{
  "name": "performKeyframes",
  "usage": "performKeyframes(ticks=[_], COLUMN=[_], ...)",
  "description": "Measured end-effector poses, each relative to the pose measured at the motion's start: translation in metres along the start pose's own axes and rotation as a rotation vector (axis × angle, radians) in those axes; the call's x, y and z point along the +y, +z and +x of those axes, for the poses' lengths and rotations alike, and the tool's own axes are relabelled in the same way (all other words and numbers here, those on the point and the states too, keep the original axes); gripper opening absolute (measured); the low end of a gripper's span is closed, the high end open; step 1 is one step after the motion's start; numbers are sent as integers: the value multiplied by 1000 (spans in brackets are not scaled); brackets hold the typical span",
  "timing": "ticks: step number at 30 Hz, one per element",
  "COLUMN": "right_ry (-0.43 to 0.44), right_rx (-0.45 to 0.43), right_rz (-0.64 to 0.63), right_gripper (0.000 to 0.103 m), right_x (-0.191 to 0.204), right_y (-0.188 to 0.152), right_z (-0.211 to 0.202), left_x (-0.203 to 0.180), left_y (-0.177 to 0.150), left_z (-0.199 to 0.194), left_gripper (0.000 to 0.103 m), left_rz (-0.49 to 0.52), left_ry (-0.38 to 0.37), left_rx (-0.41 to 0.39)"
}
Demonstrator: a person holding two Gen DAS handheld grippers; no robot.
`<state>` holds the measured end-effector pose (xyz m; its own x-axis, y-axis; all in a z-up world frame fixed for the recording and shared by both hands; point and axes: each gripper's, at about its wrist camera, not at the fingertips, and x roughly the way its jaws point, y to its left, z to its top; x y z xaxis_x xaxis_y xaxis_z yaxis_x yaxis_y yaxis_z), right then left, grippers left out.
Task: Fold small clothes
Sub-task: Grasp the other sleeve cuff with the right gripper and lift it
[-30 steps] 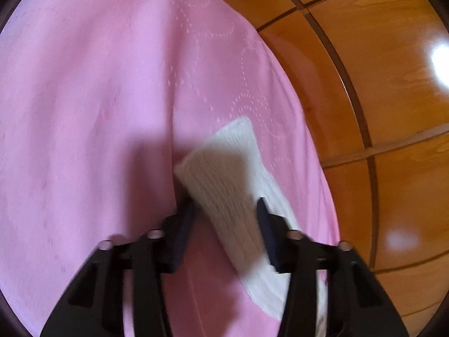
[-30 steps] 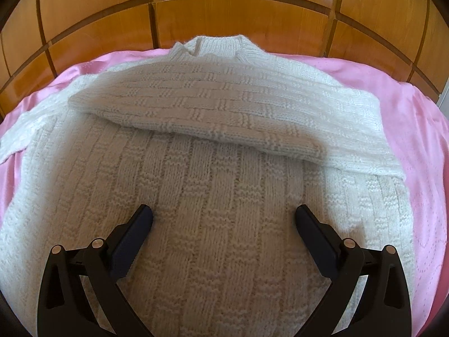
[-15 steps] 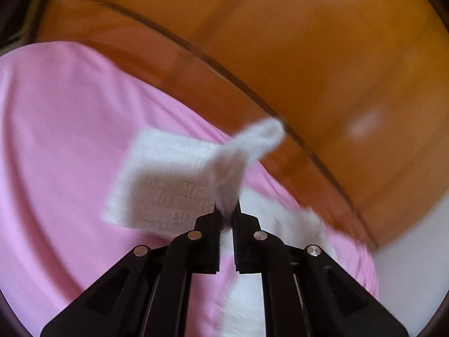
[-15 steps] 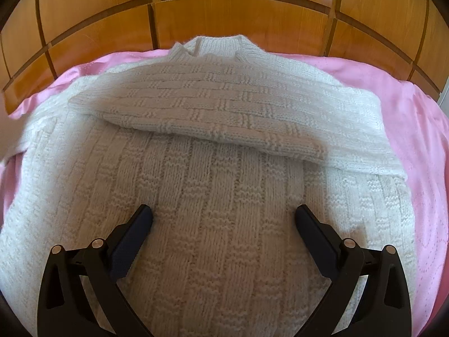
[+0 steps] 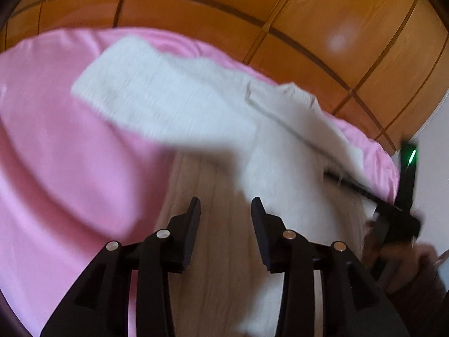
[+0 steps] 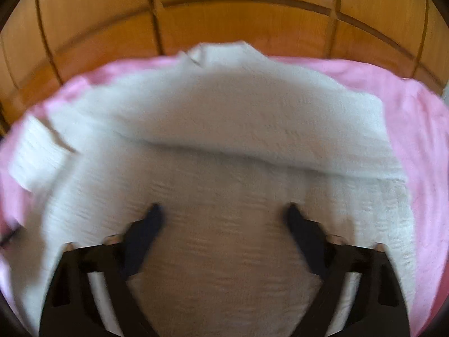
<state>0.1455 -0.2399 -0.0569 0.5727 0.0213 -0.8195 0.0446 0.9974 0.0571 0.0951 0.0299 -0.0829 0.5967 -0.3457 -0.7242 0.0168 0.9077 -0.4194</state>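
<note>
1 white knitted sweater lies spread on 1 pink bedspread, with 1 panelled wooden wall behind the bed. In the right wrist view the sweater fills most of the frame, neck toward the wall. 1 sleeve is folded across the chest from the right side of that view. The other sleeve's cuff lies at the left edge, partly over the pink cover. Both views are blurred, so the knit pattern cannot be made out.

The left gripper hangs above the sweater's body with its jaws a moderate way apart and nothing between them. In its view 1 sleeve stretches out flat over the bedspread toward the upper left.

The right gripper sits over the lower body of the sweater with its jaws spread wide, holding nothing. It also shows at the right edge of the left wrist view as a dark frame with 1 green light, gripped by the person's hand.
</note>
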Motion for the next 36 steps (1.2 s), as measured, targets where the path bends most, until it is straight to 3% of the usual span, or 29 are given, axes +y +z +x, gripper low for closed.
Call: performKeyframes(ticks=[2, 3, 6, 9, 11, 13, 15, 18, 23, 26, 30, 36], right_ry=[190, 252, 427, 440, 405, 378, 365, 391, 381, 342, 229, 64], right_rx=[26, 41, 128, 208, 218, 218, 197, 82, -135, -212, -245, -167], right_rz=[15, 9, -26, -58, -79, -122, -144, -171, -147, -92, 3, 184], right_gripper=[66, 60, 59, 57, 43, 10, 6, 6, 6, 6, 6, 6], right_x=[20, 30, 77, 120, 141, 157, 163, 159, 116, 71, -1, -100], right_y=[10, 13, 19, 20, 22, 28, 37, 61, 121, 146, 154, 133], right_z=[-7, -6, 7, 35, 47, 48, 38, -3, -76, -103, -112, -83], left_x=[5, 6, 6, 7, 8, 9, 8, 8, 9, 7, 3, 1], left_y=[-9, -13, -14, -13, -15, -14, -16, -16, -17, -17, -16, -13], left_z=[-4, -5, 0, 4, 5, 7, 7, 6, 6, 7, 8, 11], left_gripper=[37, 37, 37, 37, 37, 37, 37, 38, 38, 38, 38, 38], left_rz=[-2, 1, 12, 18, 26, 23, 24, 35, 42, 46, 56, 62], left_ry=[5, 4, 13, 14, 14, 11, 12, 23, 34, 42, 54, 68], left_rx=[4, 4, 7, 9, 6, 5, 4, 0, -1, 0, 4, 15])
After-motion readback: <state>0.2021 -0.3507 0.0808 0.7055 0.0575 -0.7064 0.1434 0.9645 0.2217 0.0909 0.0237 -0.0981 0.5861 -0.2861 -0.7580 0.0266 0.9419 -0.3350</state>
